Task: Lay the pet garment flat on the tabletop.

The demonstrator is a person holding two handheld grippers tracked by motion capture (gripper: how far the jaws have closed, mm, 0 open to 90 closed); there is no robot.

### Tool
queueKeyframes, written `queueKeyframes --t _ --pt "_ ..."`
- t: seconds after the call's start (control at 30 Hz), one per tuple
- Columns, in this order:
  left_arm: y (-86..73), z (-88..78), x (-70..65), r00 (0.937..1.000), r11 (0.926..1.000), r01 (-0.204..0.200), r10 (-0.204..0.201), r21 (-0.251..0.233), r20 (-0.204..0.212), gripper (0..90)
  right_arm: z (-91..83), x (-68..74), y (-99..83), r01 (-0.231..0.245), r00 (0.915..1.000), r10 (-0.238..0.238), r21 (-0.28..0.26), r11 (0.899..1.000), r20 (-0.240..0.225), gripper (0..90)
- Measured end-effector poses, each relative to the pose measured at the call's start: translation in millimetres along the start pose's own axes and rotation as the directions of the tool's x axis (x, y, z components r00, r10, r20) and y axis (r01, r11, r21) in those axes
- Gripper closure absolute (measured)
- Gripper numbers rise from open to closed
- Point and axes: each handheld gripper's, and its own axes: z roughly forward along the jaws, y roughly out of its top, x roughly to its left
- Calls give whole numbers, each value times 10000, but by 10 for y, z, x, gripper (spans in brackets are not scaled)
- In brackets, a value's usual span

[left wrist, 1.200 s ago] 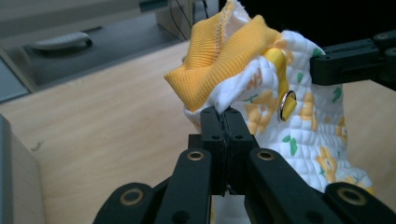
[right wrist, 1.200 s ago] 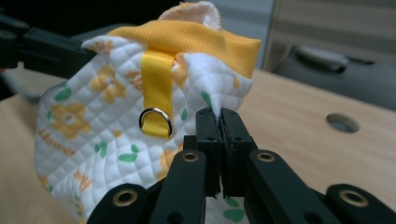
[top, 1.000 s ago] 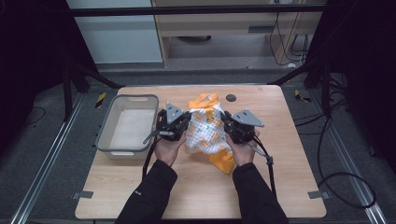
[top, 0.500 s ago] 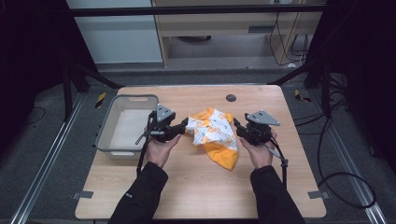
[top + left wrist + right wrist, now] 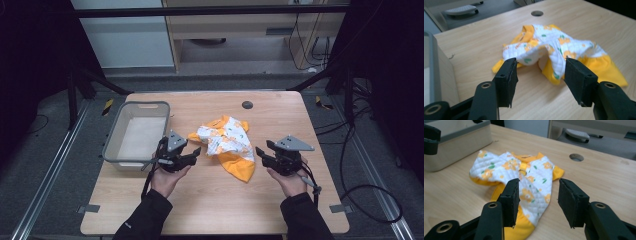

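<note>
Crumpled white-and-yellow floral quilted garment (image 5: 227, 144) being left lying on light wooden table (image 5: 210, 210); left gripper (image 5: 196, 152) and right gripper (image 5: 260, 152) being held beside it, jaws apart, empty; grey rectangular plastic bin (image 5: 116, 150) at table's left; dark room beyond, possibly shelving.

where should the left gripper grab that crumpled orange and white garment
Best bet is the raised white quilted fold at the garment edge nearest the open left gripper. It stands up off the table, so the jaws can straddle it coming in low and straight ahead.

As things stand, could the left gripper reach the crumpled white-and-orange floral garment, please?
Probably yes: the left gripper is open and pointed at the white-and-orange floral garment, with bare wooden table between them.
</note>
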Motion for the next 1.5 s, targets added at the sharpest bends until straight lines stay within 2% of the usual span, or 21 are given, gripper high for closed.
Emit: queueKeyframes --t 0.3,0.6,0.73,0.9,1.0,1.1,1.17,1.23,1.3,1.5 --pt "-207 136 -71 9997 9991 -57 46 428 254 422 36 59 -274 -76 9989 112 792 9968 -451 513" --pt "-271 438 -110 9991 9978 -93 65 662 423 401 184 136 -465 -159 9975 268 1628 9865 -651 491" --pt "-295 598 -134 9991 9960 -178 144 871 399 401 273 153 -529 -200 9972 334 1915 9813 -666 487" --pt "-319 731 -160 9993 9956 -239 211 902 318 402 375 166 -600 -198 9967 375 2326 9724 -721 486" --pt "-328 795 -155 9995 9956 -166 141 923 275 409 422 178 -621 -408 9943 629 2384 9703 -859 488" --pt "-322 828 -149 9996 9959 -230 214 879 198 477 484 219 -655 -309 9940 571 2606 9650 -933 494" --pt "-311 850 -141 9995 9957 -41 13 920 309 525 522 242 -676 -231 9932 539 2803 9596 -1027 499" --pt "-303 865 -146 9994 9957 -32 0 925 345 571 555 252 -693 -36 9943 340 2863 9581 -1012 514" --pt "-296 874 -150 9991 9953 -18 -22 964 417 621 560 258 -696 -33 9944 337 2902 9570 -997 529" --pt "-263 851 -161 9981 9952 68 -128 979 605 761 555 284 -701 -30 9938 360 2982 9545 -1055 670"
